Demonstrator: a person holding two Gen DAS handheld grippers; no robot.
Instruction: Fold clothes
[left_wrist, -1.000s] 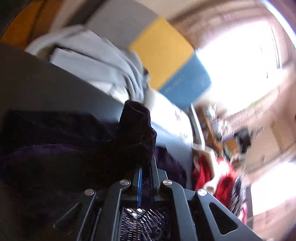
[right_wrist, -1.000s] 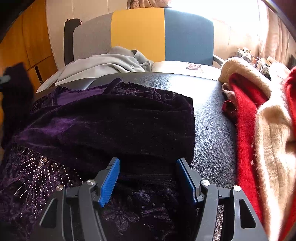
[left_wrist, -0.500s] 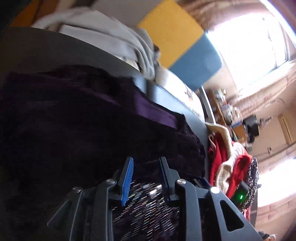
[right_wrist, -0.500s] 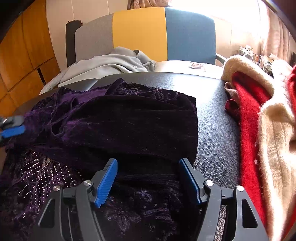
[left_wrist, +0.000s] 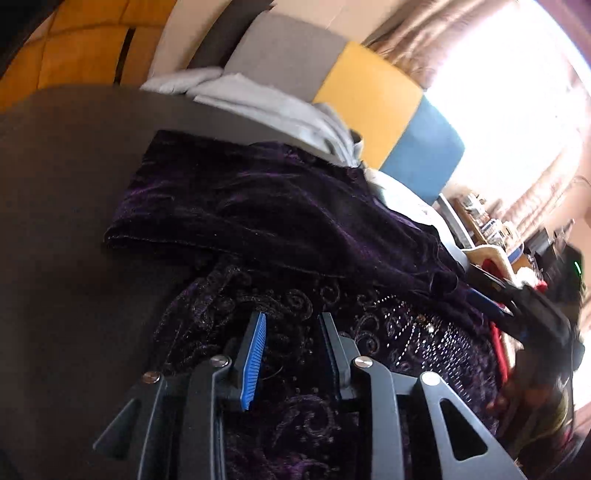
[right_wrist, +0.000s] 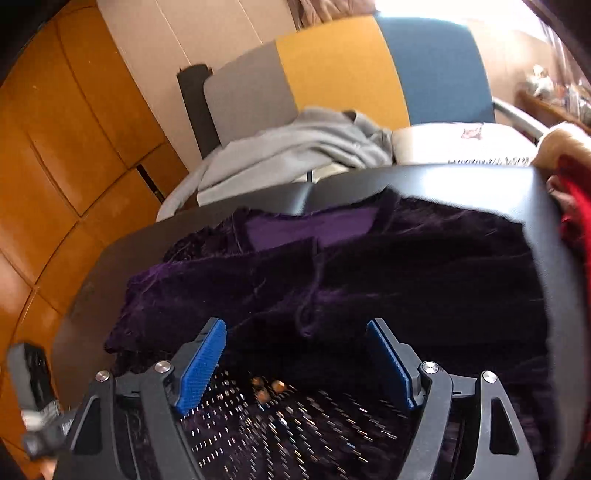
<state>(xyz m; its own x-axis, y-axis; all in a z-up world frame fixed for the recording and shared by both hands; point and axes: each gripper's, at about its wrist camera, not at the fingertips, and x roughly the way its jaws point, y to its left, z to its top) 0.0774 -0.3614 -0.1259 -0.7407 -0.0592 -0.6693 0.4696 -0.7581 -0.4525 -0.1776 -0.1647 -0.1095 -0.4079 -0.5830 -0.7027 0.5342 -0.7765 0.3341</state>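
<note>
A dark purple velvet garment (left_wrist: 280, 218) with sequined, embroidered trim lies on the black table (left_wrist: 66, 177), its sleeves folded across the body. It also shows in the right wrist view (right_wrist: 388, 280). My left gripper (left_wrist: 293, 325) is open and empty, its fingers just over the embroidered lower part. My right gripper (right_wrist: 297, 341) is wide open and empty over the sequined hem. The right gripper (left_wrist: 517, 295) shows blurred at the right of the left wrist view; the left gripper (right_wrist: 33, 398) shows at the bottom left of the right wrist view.
A grey garment (right_wrist: 295, 147) lies on a grey, yellow and blue chair (right_wrist: 351, 70) behind the table (right_wrist: 424, 181). A red and cream knit pile (right_wrist: 569, 192) sits at the table's right edge. Orange wood panels (right_wrist: 55, 147) stand to the left.
My left gripper let go of the sleeve it held shut one second ago, opened and drew back over the hem. The sleeve now lies folded across the body. My right gripper shifted left.
</note>
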